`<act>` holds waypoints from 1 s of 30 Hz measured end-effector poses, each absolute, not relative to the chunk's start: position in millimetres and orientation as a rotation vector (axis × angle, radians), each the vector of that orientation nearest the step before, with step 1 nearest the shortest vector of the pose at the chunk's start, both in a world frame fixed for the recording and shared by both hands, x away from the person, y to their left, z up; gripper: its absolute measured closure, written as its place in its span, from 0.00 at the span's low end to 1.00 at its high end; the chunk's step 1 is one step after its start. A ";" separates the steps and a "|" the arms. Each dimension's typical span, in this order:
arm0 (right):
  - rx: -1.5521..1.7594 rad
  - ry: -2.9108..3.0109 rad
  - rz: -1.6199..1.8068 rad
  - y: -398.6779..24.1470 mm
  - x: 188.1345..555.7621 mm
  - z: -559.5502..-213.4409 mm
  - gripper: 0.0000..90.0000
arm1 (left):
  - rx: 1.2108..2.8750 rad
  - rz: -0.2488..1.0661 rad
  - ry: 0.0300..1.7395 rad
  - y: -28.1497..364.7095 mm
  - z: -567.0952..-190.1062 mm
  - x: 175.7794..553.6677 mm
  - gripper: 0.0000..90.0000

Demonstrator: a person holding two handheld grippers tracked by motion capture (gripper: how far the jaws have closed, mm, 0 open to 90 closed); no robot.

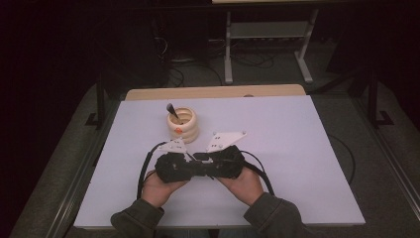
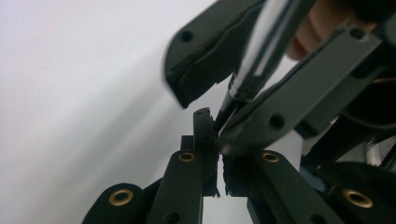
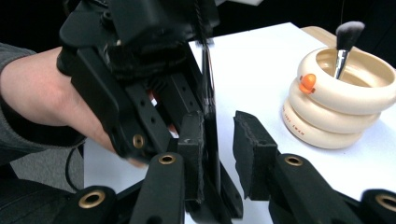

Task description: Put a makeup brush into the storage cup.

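Above the white surface (image 1: 297, 148), your left tongs (image 2: 215, 140) pinched the slim, slippery brush (image 2: 266, 42) — right tongs (image 3: 219, 149) stood apart — grip its handle.

makeup brush (image 2: 261, 51) blurred, ends cut off
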State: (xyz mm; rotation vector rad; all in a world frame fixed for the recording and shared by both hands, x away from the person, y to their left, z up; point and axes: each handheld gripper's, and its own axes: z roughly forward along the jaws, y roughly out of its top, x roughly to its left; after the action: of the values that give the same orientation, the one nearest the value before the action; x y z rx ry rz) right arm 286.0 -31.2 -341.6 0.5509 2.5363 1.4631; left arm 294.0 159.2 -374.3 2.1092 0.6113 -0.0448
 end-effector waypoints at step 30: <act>0.642 2.630 1.430 -39.2 303.4 -341.2 0.94 | 2.112 0.012 0.607 173.8 -371.9 287.6 0.65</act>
State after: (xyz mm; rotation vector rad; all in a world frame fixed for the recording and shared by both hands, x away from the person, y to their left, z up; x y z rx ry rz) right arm 303.4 -39.2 -341.2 0.6416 2.6298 1.4301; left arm 287.6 173.8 -371.9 2.1121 0.6071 0.0121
